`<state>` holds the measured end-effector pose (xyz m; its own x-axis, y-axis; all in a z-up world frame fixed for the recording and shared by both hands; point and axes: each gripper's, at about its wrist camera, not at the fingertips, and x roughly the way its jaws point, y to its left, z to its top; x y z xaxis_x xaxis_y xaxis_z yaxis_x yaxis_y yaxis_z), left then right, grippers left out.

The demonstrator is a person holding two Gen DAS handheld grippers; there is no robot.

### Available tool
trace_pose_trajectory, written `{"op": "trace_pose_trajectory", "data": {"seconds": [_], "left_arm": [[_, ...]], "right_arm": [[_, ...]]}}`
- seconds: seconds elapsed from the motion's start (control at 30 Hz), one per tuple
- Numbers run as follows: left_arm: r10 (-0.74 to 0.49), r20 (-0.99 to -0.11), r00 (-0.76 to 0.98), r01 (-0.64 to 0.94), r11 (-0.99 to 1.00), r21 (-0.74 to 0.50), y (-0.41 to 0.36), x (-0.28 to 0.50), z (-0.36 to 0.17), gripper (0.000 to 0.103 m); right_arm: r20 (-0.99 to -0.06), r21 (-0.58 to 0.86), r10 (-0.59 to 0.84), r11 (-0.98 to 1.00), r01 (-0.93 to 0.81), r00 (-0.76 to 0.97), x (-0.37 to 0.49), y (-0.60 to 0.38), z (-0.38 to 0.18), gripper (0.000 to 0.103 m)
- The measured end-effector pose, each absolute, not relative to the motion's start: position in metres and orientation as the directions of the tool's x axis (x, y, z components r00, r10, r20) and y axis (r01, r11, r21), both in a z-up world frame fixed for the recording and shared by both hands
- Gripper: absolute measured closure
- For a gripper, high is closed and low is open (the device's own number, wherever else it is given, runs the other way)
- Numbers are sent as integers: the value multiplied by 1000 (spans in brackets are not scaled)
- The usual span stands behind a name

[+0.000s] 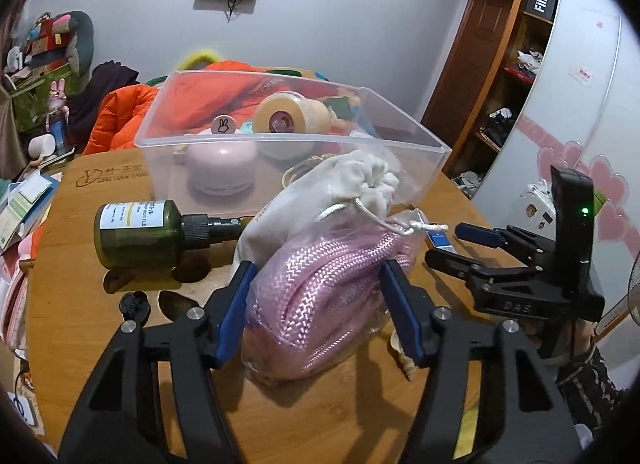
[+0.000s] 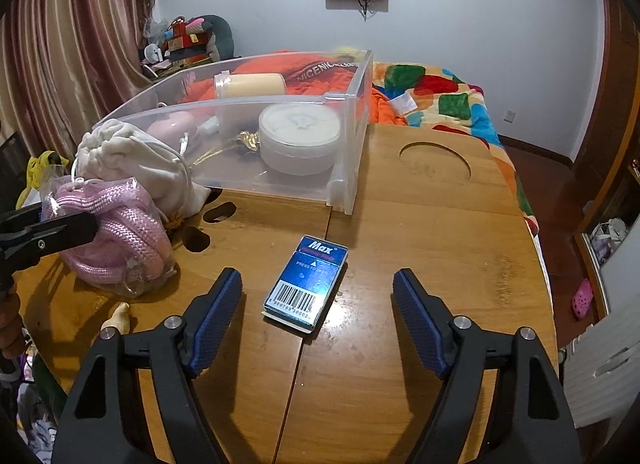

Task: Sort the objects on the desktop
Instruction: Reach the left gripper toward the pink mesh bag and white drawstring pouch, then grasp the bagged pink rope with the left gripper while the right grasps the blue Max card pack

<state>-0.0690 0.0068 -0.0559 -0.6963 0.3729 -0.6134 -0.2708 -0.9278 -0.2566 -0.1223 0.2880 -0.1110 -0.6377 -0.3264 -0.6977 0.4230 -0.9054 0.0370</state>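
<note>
The left tool (image 1: 316, 304) has its two blue pads pressed against the sides of the pink rope bundle (image 1: 320, 296), a coil of braided cord in a clear plastic wrap that lies on the wooden counter (image 2: 420, 264) just in front of the clear bin (image 1: 280, 140); the wrap dents under the pads, so I read this as a grasp taking hold, not a loose straddle. The white drawstring pouch (image 1: 348, 184) leans on the far side of the bundle and against the bin's near wall, and its cord drapes over the wrap. The green bottle (image 1: 136, 232) lies on its side toward the counter's left edge. To do this step well, the squeeze should be firm enough to bite through the slippery film into the rope itself, since the wrap may slide. The lift should go straight up and slowly, so that the pouch slips off rather than being dragged along; then the bundle goes over the near wall into the bin, clear of the jars already inside. The right tool (image 2: 318, 316) stands released, its pads well apart on either side of the blue staple box (image 2: 306, 284) near the counter's middle, touching nothing. It is best held still until the left hand's load is clear.
</note>
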Motion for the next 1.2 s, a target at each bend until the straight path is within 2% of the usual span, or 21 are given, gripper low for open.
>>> {"op": "trace_pose_trajectory", "data": {"seconds": [0.03,0.2,0.3,0.4,0.47,0.53,0.87,0.93,0.97,1.2], "left_arm": [[373,-613,-696,-271,-928,-258,7,-68,-56,42],[371,-615,-695,-262,-928,-264,5,-60,-58,53],[368,-616,-696,-256,-929,-267,3,-53,-58,58],[358,-615,-703,-250,-934,-257,3,-47,-58,64],[357,-614,-704,-256,-934,-249,5,-44,-57,65],[357,-618,-700,-266,-934,-238,8,-45,-56,65],[378,-643,-666,-328,-923,-203,36,-66,-60,65],[365,-651,-666,-328,-926,-184,43,-69,-64,70],[366,-651,-665,-333,-926,-179,46,-69,-64,77],[318,-632,-707,-328,-939,-106,58,-58,-53,79]], "right_arm": [[-702,34,-322,-906,422,-635,-123,288,-112,35],[-700,35,-326,-904,425,-636,-124,287,-112,40],[-694,42,-339,-900,434,-636,-123,288,-112,49],[-691,50,-350,-896,441,-633,-123,289,-111,60],[-686,64,-366,-891,450,-628,-122,290,-111,74],[-686,82,-383,-886,457,-619,-122,291,-110,79],[-683,73,-379,-886,457,-625,-119,288,-111,79],[-680,88,-385,-887,452,-623,-120,290,-111,79],[-677,90,-385,-889,448,-627,-120,290,-112,79],[-650,124,-402,-893,432,-645,-120,302,-102,79]]}}
